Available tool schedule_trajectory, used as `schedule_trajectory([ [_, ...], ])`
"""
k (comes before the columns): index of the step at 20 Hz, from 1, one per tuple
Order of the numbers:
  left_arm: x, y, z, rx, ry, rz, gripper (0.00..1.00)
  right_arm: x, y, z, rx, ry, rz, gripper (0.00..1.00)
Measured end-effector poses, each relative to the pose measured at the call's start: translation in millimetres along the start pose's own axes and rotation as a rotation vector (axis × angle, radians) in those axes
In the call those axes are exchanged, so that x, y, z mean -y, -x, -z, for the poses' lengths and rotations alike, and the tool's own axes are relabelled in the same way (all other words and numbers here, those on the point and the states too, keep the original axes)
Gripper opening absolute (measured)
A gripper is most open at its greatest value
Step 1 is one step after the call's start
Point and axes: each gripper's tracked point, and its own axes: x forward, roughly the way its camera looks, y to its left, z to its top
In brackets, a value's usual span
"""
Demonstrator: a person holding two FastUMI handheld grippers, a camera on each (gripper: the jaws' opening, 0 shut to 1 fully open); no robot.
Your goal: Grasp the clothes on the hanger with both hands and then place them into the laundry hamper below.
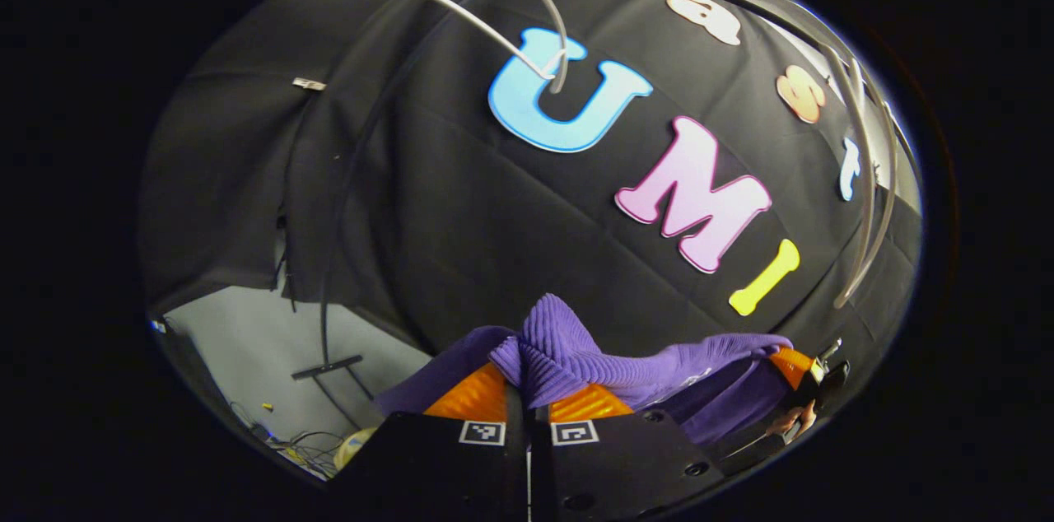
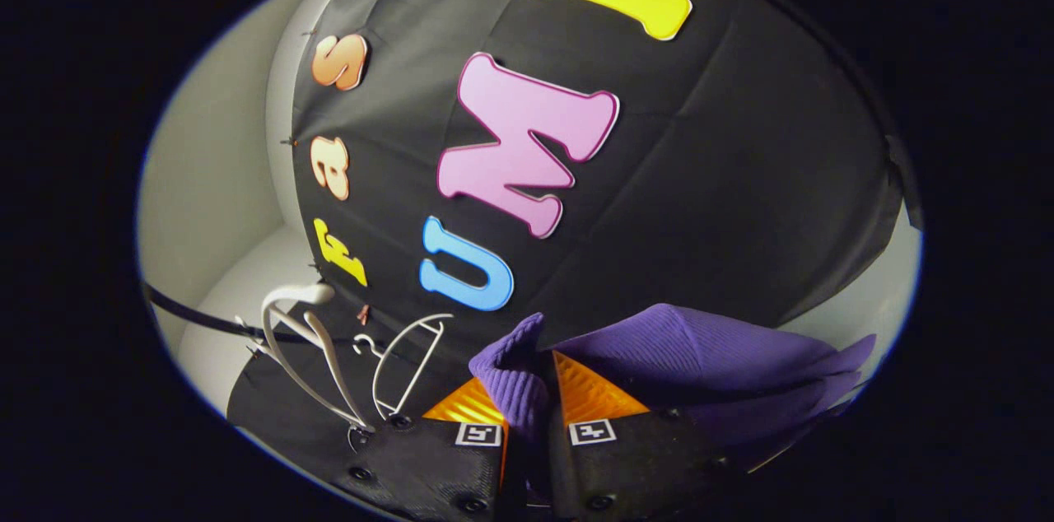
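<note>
A purple ribbed knit garment (image 1: 576, 357) bunches up between the fingers of my left gripper (image 1: 527, 390), which is shut on it. The cloth stretches right to the other gripper (image 1: 795, 365), with a hand (image 1: 790, 421) below it. In the right gripper view the same purple garment (image 2: 675, 349) is pinched in my right gripper (image 2: 535, 390), a fold poking up between the fingers and the rest draping to the right. A bare white hanger (image 1: 486, 7) hangs at the top of the left gripper view. White hangers (image 2: 329, 357) sit on a dark rail at lower left in the right gripper view.
A pale floor (image 1: 247, 349) with a black stand foot (image 1: 325, 370) and loose cables (image 1: 305, 448) lies at lower left in the left gripper view. A curved pale pole (image 1: 865, 176) runs down the right side. A pale wall (image 2: 214, 176) lies left of the black cloth.
</note>
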Motion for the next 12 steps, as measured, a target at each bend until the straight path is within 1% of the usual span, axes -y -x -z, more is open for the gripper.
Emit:
schedule_trajectory([
  [2, -15, 10, 8, -0.011, -0.007, -0.044, 0.06, 0, 4, 25, -0.048, 0.056, 0.028, 0.16],
  [4, -25, 19, 21, -0.042, -0.011, -0.069, 0.06, 4, 11, 48, -0.095, 0.099, 0.064, 0.16],
  [6, -34, 27, 37, -0.077, -0.017, -0.088, 0.06, 0, 14, 70, -0.142, 0.079, 0.074, 0.16],
  [9, -33, 35, 63, -0.14, -0.035, -0.085, 0.06, -10, 26, 116, -0.217, 0.045, 0.069, 0.16],
  [12, -19, 49, 90, -0.208, -0.064, -0.052, 0.06, -22, 29, 159, -0.286, 0.01, 0.065, 0.15],
])
